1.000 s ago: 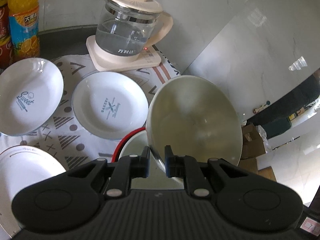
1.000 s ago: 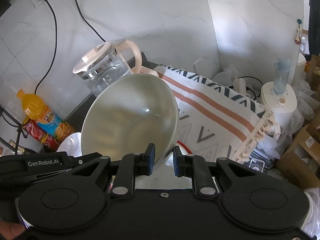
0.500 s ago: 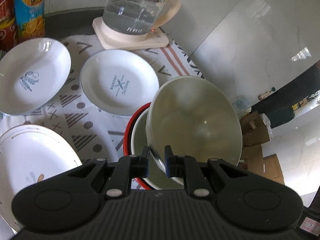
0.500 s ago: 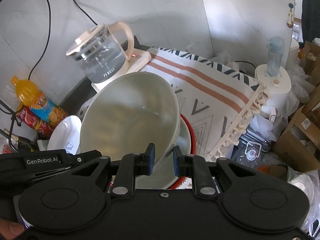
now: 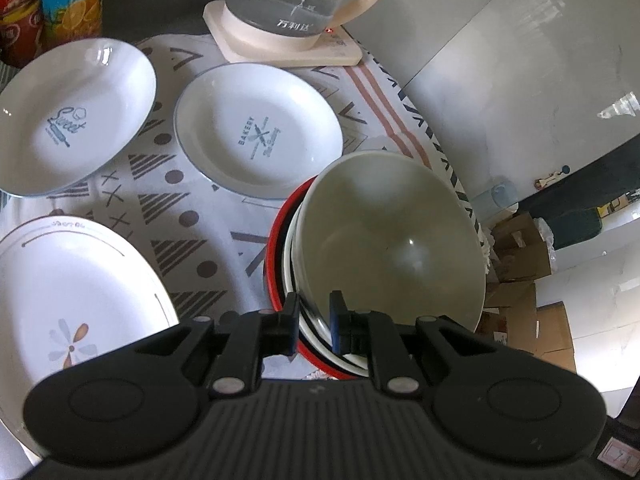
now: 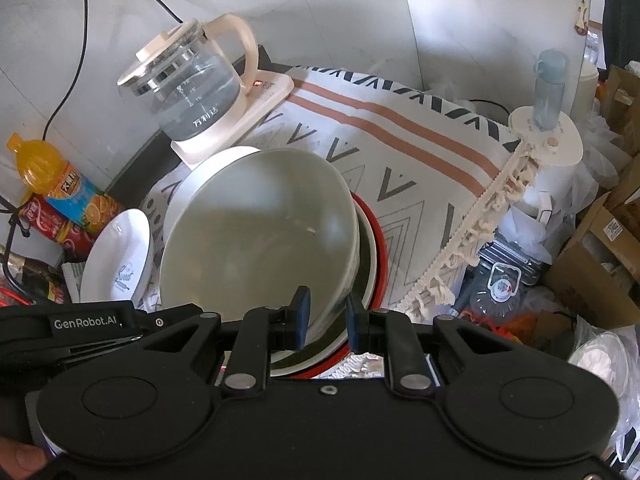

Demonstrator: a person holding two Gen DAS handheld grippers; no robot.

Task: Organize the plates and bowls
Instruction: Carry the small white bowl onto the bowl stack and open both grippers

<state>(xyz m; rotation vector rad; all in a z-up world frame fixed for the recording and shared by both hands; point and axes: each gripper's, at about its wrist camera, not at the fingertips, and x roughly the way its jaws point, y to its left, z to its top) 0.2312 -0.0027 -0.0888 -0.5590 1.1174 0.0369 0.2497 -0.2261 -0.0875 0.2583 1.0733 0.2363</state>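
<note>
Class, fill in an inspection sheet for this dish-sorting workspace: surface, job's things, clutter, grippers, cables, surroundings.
Surface: patterned tablecloth over a dark counter.
Job's things: pale bowl tilted over red-rimmed bowl; Bakery plate, Sweet plate, flower plate lying apart.
Clutter: glass kettle on its base, orange drink bottle, red can.
Grippers: left gripper and right gripper, jaws clamped on the pale bowl's near rim.
Cables: black cables on the wall.
Surroundings: cardboard boxes, blue bottle.
</note>
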